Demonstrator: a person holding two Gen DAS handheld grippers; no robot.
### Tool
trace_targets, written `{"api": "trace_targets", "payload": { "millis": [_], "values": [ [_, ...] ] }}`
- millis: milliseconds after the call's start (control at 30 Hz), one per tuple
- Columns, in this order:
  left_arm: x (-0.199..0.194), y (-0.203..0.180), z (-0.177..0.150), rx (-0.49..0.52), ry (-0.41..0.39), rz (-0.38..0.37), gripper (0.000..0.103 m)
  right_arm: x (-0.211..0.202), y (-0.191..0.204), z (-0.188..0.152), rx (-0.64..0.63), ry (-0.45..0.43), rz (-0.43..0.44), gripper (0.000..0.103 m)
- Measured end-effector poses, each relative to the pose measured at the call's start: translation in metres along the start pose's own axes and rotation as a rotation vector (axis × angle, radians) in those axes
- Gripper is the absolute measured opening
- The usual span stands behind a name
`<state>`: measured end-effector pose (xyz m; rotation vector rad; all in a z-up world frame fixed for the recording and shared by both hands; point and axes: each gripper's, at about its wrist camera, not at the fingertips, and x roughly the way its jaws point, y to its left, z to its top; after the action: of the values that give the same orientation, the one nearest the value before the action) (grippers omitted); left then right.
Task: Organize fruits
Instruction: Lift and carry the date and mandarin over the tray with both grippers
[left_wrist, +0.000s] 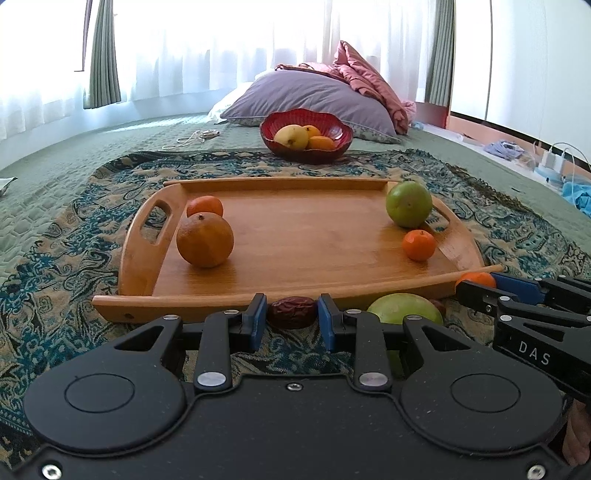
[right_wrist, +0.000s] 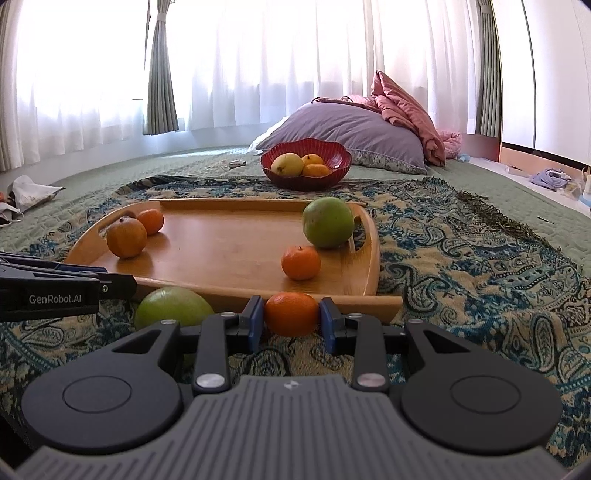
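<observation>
A wooden tray (left_wrist: 295, 284) lies on the patterned cloth and holds two oranges at its left (left_wrist: 205, 240), a green fruit (left_wrist: 409, 204) and a small mandarin (left_wrist: 419, 245) at its right. My left gripper (left_wrist: 291, 314) is shut on a dark red date (left_wrist: 291, 312) in front of the tray. My right gripper (right_wrist: 291, 314) is shut on a mandarin (right_wrist: 291, 313) at the tray's near edge (right_wrist: 332, 295). A second green fruit (right_wrist: 171, 308) lies on the cloth between the grippers.
A red bowl (left_wrist: 306, 134) with a yellow fruit and oranges stands behind the tray. A purple pillow (left_wrist: 314, 98) and pink bedding lie further back. Cables and chargers (left_wrist: 550, 160) sit at the right; papers (right_wrist: 29, 194) lie at the left.
</observation>
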<state>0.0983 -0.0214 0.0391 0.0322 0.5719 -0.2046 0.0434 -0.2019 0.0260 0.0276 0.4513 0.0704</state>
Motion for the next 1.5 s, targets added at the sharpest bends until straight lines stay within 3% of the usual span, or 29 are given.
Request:
{"api": "trace_targets", "payload": {
  "millis": [333,700,1133,1500],
  "values": [
    [0.003,0.008,0.008,-0.008,-0.006,-0.007,0.028,0.005,0.006,0.013,-0.023,-0.017,0.006,0.038],
    [0.029,0.027,0.051,-0.017,-0.014,-0.031,0.028,0.028,0.012,0.042,-0.051,-0.026,0.013,0.038],
    [0.085,0.032,0.084,-0.009,0.055,-0.015,0.028,0.085,0.009,0.067,-0.004,0.064,0.022,0.038],
    [0.113,0.038,0.086,-0.01,0.097,0.001,0.028,0.112,0.008,0.07,-0.01,0.116,0.017,0.038]
  ]
}}
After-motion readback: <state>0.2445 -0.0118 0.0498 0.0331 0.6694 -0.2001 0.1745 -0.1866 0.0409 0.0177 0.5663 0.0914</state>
